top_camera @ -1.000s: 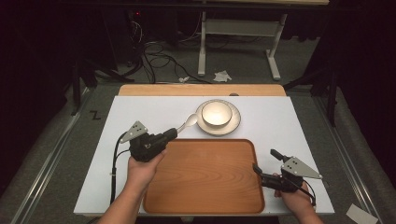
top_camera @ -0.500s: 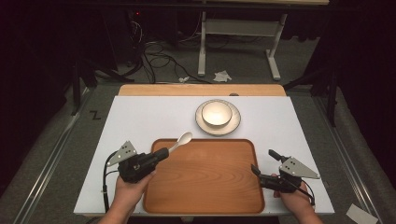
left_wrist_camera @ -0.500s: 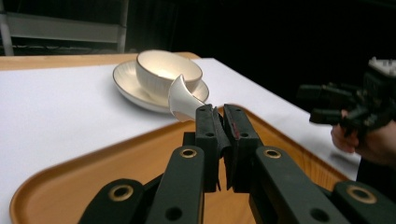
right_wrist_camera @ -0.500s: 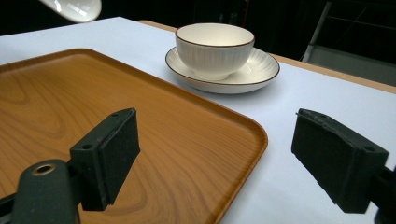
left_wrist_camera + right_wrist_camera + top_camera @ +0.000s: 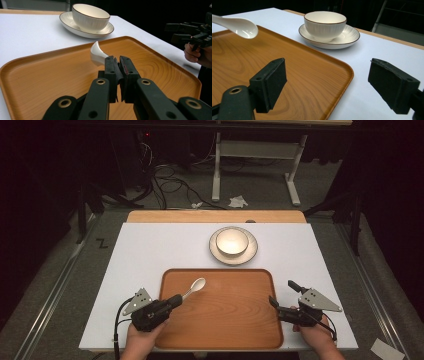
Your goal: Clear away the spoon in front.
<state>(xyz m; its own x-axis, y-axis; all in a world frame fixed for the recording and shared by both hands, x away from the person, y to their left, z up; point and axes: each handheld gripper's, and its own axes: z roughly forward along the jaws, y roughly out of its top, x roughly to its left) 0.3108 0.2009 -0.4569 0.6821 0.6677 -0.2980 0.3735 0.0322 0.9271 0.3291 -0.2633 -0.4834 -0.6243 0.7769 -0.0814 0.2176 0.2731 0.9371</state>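
Note:
A white ceramic spoon (image 5: 195, 285) hangs just above the left part of the wooden tray (image 5: 235, 320), its scoop pointing toward the far side. My left gripper (image 5: 176, 299) is shut on its handle at the tray's near left corner. In the left gripper view the jaws (image 5: 117, 62) pinch the handle, and the spoon's scoop (image 5: 97, 53) sticks out past them. My right gripper (image 5: 281, 292) rests at the tray's right edge, open and with nothing in it. In the right gripper view its pads (image 5: 272, 81) stand wide apart over the tray rim (image 5: 342, 75), with the spoon (image 5: 243, 27) at upper left.
A white bowl (image 5: 232, 241) stands on a saucer (image 5: 250, 254) just beyond the tray's far edge. The white tabletop (image 5: 135, 265) ends in a wooden strip (image 5: 165, 216) at the back. Cables and a stand's legs lie on the floor beyond.
My left gripper has carried the spoon from beside the bowl back and to the left, and lower, to the tray's left part. The right gripper has stayed put.

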